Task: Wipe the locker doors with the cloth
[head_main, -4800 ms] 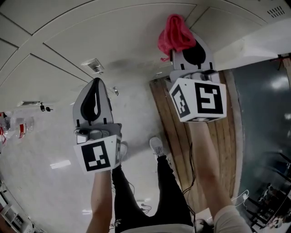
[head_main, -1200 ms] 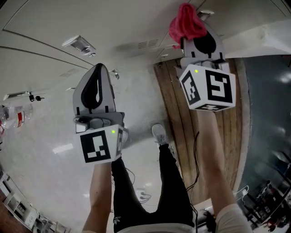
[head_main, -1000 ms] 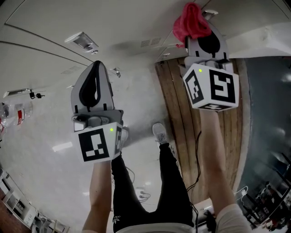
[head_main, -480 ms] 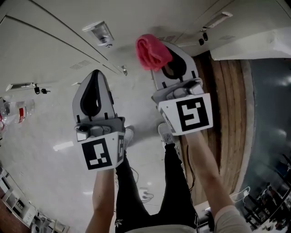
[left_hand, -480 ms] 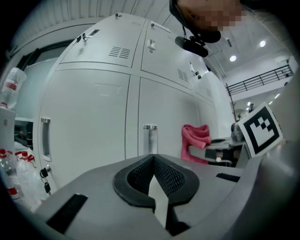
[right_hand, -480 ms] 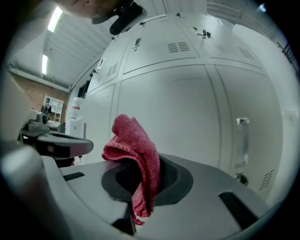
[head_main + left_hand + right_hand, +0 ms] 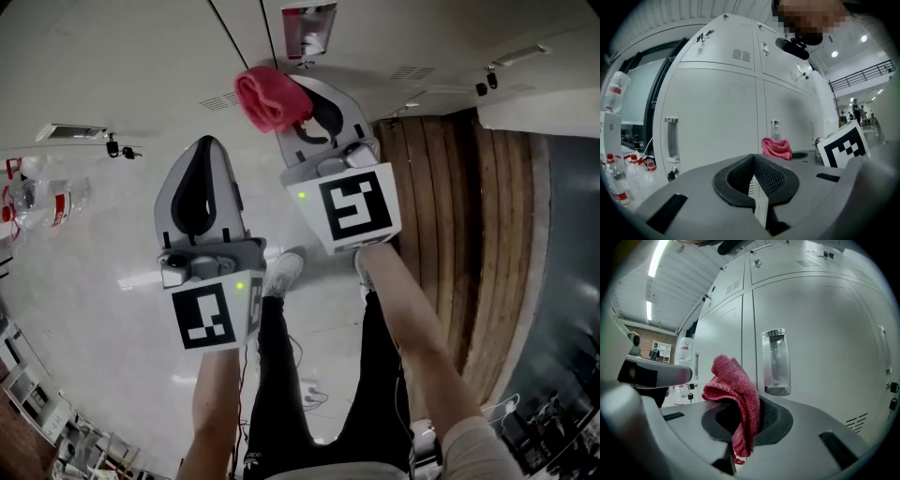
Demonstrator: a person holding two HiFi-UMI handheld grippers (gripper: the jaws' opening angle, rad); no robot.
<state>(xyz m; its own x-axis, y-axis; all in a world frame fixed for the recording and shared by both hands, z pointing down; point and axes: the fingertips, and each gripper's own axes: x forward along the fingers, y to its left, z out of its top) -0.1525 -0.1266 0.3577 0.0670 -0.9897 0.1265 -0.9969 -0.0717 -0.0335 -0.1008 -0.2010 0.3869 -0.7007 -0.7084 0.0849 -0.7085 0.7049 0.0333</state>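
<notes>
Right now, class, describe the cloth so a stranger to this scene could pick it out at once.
Facing the wall of pale grey locker doors, find the right gripper. Pinched in its jaws is the cloth, a bunched towelling rag. It is the only pink, soft thing among hard grey and white surfaces.

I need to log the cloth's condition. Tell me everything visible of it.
The cloth is pinkish-red, looks like soft terry, and is bunched and folded. The right tool is shut on its lower part, and the rest bulges upward beyond the jaws. It is held before the pale locker doors; contact with them cannot be told.
</notes>
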